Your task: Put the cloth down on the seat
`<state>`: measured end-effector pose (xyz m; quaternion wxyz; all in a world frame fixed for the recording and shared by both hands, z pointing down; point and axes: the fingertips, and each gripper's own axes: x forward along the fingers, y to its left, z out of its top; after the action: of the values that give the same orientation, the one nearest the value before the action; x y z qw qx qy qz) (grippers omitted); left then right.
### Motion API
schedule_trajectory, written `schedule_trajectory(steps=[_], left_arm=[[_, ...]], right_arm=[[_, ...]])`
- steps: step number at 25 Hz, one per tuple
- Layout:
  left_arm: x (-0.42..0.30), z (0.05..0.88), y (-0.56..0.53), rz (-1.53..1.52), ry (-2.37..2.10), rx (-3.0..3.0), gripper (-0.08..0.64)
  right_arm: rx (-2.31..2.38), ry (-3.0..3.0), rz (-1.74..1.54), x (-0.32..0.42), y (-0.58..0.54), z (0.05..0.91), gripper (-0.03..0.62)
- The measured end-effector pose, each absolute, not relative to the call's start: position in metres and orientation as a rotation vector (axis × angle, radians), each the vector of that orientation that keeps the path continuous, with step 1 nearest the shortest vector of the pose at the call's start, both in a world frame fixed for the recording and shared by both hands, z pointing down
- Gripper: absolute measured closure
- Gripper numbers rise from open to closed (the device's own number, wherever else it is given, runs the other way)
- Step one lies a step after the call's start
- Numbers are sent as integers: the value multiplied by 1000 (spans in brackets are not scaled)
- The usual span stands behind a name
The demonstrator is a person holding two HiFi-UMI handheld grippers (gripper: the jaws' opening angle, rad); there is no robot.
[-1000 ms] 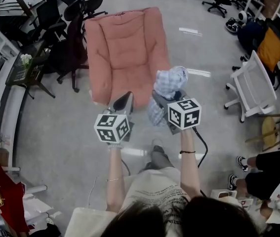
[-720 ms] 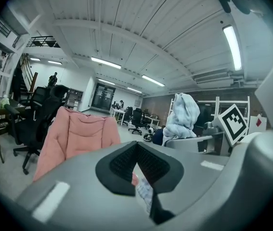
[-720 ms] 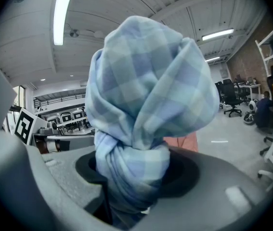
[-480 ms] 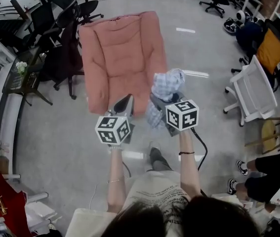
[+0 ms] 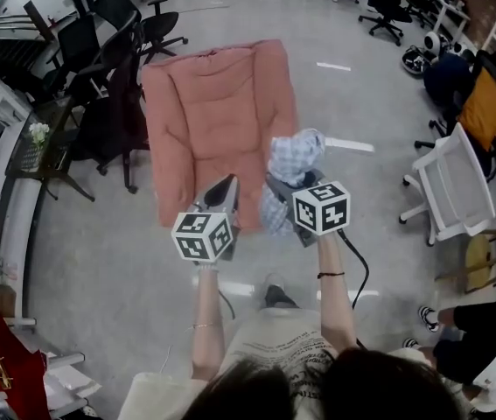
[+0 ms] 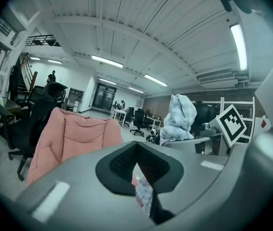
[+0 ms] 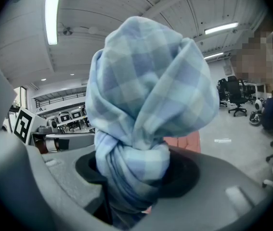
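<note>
Pinching a bunched blue-and-white checked cloth (image 5: 298,154) in the right tool (image 5: 284,185), with the pads closed on the twisted lower part and the puffed top standing up above them. Lets a loose end of the fabric hang below the jaws. Holds the left tool (image 5: 222,187) just beside it at about the same height, with jaws pressed together at the tips and gripping nothing that can be made out. Aims both tools at a pink padded armchair (image 5: 217,121), from outstretched forearms. Carries the cloth in the air, in line with the near right edge of the seat cushion in the head view, and apparently clear of it. Stands on a pale grey floor (image 5: 99,234) just in front of the armchair. Faces a cluster of black office chairs (image 5: 112,24) behind and to the left of the seat. Leaves a white chair (image 5: 444,178) well apart on the right, with a yellow-backed seat (image 5: 485,108) beyond it and a second person's legs (image 5: 471,344) at the lower right corner.
</note>
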<state>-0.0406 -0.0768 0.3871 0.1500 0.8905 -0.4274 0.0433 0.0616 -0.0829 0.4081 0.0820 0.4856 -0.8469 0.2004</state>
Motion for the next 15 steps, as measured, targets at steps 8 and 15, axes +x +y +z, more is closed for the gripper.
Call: schedule_trajectory(steps=[8,15], left_arm=[[-34,384,-121,107,-1268,2536,555],[-42,393,-149,134,-1289,2519,555]], right_arm=[[1393,-2540,593,68,-131,409,334],[1367,-2546,609,61,-162,415,334]])
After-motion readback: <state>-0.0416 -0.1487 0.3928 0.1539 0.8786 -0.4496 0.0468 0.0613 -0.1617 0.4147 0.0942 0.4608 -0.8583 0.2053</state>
